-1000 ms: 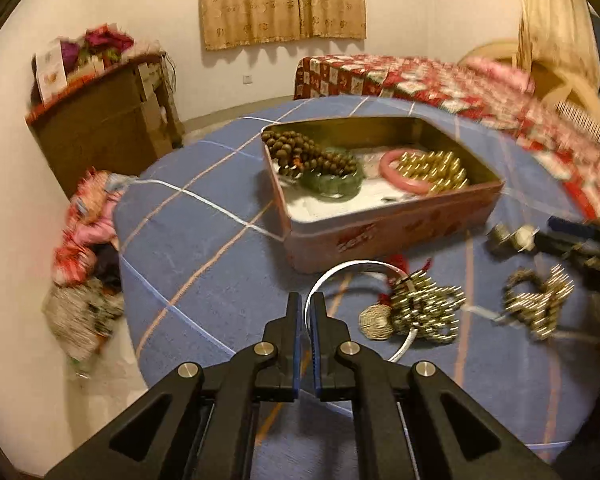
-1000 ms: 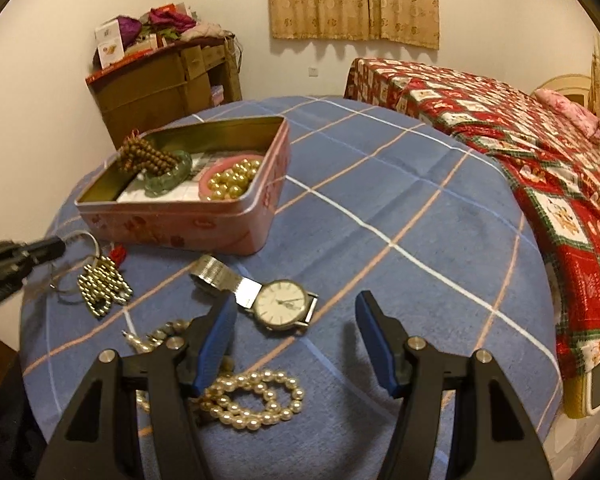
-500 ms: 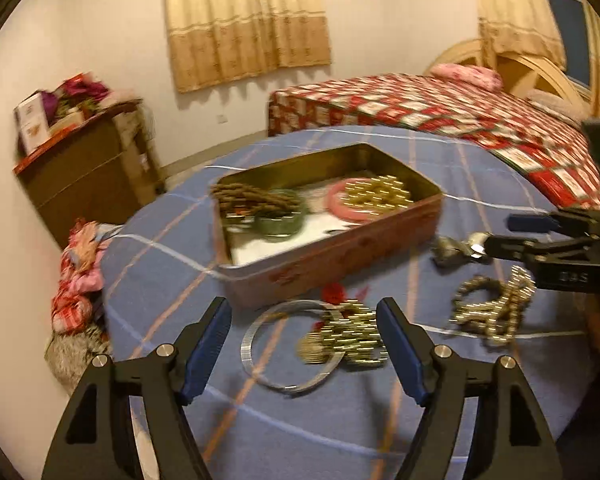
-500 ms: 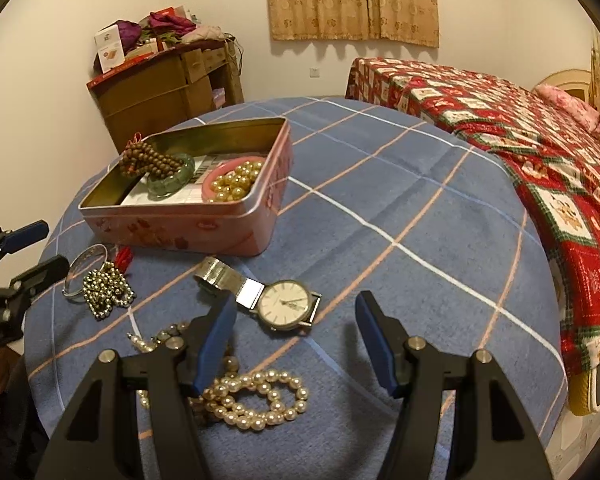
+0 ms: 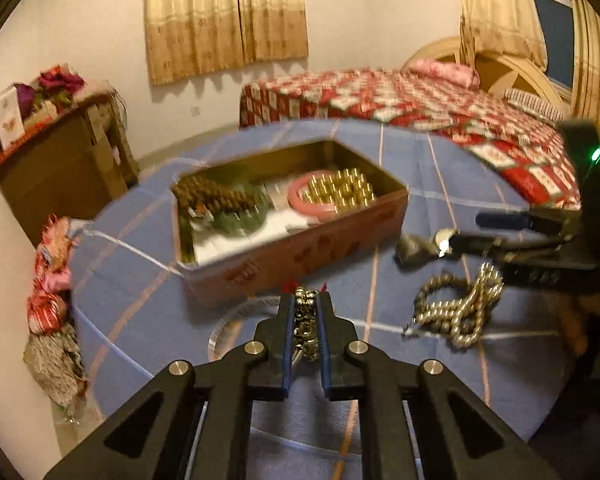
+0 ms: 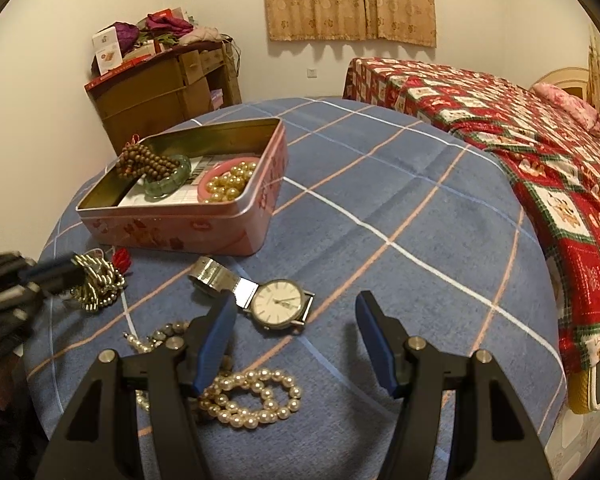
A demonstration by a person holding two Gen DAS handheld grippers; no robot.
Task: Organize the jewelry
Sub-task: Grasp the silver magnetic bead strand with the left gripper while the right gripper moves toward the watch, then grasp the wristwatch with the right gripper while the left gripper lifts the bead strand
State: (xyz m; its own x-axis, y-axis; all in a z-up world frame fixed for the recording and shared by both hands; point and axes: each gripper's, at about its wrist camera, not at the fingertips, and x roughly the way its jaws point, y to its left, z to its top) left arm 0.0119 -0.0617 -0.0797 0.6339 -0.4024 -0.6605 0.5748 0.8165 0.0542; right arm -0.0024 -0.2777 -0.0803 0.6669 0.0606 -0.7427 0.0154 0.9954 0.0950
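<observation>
A pink tin box (image 5: pixel 292 256) (image 6: pixel 172 228) on the blue checked table holds brown beads (image 6: pixel 146 160), a green bangle (image 6: pixel 168 184), a pink bangle and gold pearls (image 6: pixel 230 184). My left gripper (image 5: pixel 305 300) (image 6: pixel 66 276) is closing, and its pads press a gold bead bracelet (image 5: pixel 306 324) (image 6: pixel 98 284) with a red tassel, in front of the tin. A silver bangle (image 5: pixel 228 324) lies under it. My right gripper (image 6: pixel 295 298) (image 5: pixel 464 232) stands open above a wristwatch (image 6: pixel 278 304), holding nothing. A pearl necklace (image 6: pixel 256 400) (image 5: pixel 456 308) lies by its left finger.
A bed with a red patchwork quilt (image 6: pixel 520 128) stands to the right of the table. A brown cabinet (image 6: pixel 152 92) piled with boxes and cloth stands at the back left. Bundles of cloth (image 5: pixel 52 280) lie on the floor by the table's left edge.
My left gripper was shut over the silver bangle, then opened wide, and has now closed around the gold bead bracelet. My right gripper has stayed where it was, open.
</observation>
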